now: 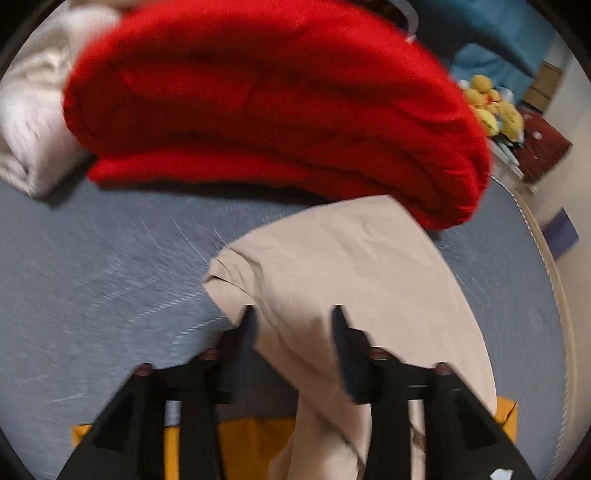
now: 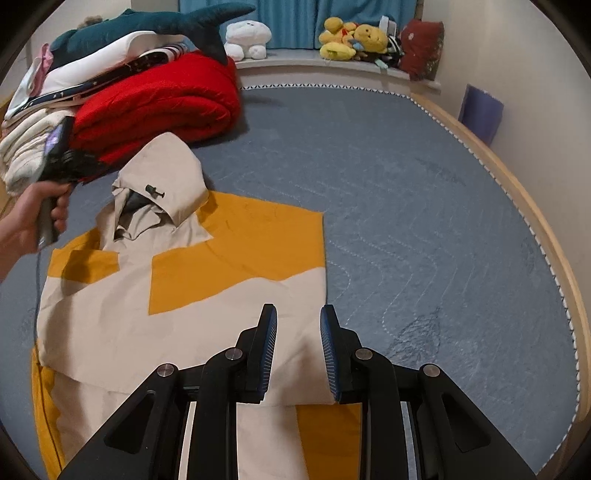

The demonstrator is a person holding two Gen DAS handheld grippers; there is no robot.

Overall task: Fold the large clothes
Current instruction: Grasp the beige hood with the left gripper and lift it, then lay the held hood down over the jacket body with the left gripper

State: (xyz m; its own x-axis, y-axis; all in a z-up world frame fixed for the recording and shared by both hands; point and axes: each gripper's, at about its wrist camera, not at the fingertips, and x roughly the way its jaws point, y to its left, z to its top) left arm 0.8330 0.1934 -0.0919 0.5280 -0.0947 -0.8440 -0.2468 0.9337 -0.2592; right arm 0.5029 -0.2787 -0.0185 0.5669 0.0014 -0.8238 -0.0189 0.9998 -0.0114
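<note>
My left gripper (image 1: 291,314) stands apart over the beige-and-yellow cloth jacket's (image 2: 177,295) sleeve; right gripper (image 2: 298,314) apart, empty. Blurred approach may pinch several layers.

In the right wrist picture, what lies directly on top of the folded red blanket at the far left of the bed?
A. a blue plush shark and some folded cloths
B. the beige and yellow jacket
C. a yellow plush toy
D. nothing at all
A: the blue plush shark and folded cloths rest on the red blanket, while the yellow plush toys sit on the far ledge.
</note>
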